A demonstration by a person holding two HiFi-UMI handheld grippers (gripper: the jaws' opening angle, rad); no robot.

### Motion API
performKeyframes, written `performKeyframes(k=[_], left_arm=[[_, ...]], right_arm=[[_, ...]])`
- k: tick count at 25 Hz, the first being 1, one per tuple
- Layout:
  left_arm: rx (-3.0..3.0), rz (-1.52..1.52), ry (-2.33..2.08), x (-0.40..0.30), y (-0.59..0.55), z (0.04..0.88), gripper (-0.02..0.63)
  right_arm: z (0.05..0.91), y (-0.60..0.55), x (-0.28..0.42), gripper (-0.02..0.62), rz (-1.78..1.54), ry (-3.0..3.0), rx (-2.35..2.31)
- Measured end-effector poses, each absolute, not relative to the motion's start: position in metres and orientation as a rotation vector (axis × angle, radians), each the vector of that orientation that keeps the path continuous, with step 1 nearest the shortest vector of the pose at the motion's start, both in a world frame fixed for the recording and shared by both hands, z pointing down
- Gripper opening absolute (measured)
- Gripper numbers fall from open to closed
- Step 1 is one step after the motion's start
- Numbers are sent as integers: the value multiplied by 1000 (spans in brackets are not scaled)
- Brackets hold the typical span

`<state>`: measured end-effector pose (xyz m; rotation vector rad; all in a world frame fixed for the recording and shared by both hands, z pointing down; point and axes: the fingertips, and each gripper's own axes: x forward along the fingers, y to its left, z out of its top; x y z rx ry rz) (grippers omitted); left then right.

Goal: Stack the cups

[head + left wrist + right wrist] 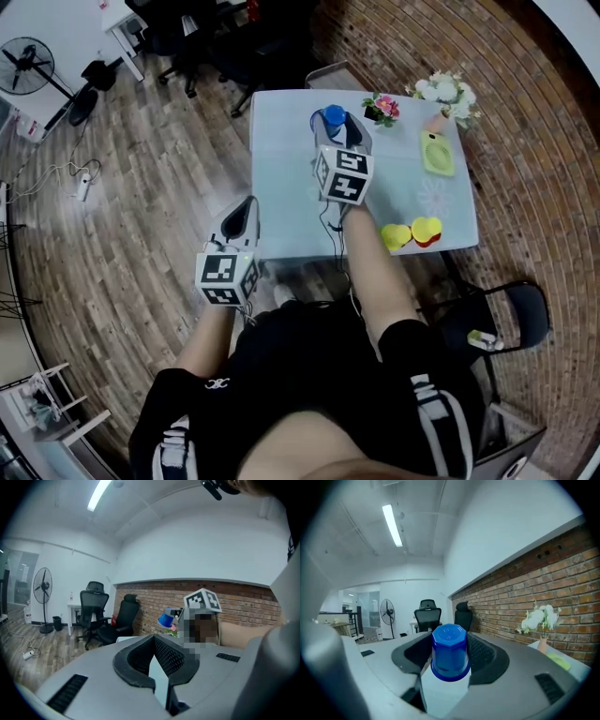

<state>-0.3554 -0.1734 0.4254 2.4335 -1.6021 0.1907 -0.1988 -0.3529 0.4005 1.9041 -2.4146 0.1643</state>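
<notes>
Lap and forearms of the seated person fill the bottom of the head view. Left gripper (pixel 246 212) hangs off the near left corner of the pale counter (pixel 281 169), over wood floor; its fingers look drawn together at the tips with nothing between them.

Near right edge of the counter: two yellow cups (pixel 397 235) (pixel 427 228) just beside each other. The right one shows red under it, possibly a red cup; too small to be sure.

Right gripper (pixel 339 129) is raised over the middle of the counter, pointing roughly level. Its fingers are clamped on a blue cup (pixel 450 651), one pad on each side. The cup is upside down, closed end up and rim down, clear of the counter surface.

Farther right lies a light green object (pixel 437 153). At the far edge stand a pink flower pot (pixel 382 108) and a vase of white flowers (pixel 448 94). Black office chairs (pixel 187 37) and a fan (pixel 26 64) are beyond.
</notes>
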Motion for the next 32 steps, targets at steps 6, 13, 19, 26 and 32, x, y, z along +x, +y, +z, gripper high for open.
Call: performKeyframes(k=[6, 13, 19, 26, 32], left_arm=[[2489, 139, -1549, -336, -177, 411, 3], [2546, 139, -1413, -295, -183, 424, 3], [2616, 155, -1263, -244, -192, 427, 3], [2681, 185, -1120, -173, -193, 428, 3], [2720, 223, -1053, -128, -186, 430, 3]], right_arm=[[336, -283, -202, 232, -18, -2525, 1726], [342, -223, -158, 232, -66, -2446, 1709], [363, -196, -95, 232, 24, -2321, 1824], [398, -175, -8, 232, 128, -2161, 1945], [430, -158, 40, 232, 259, -2111, 1977]])
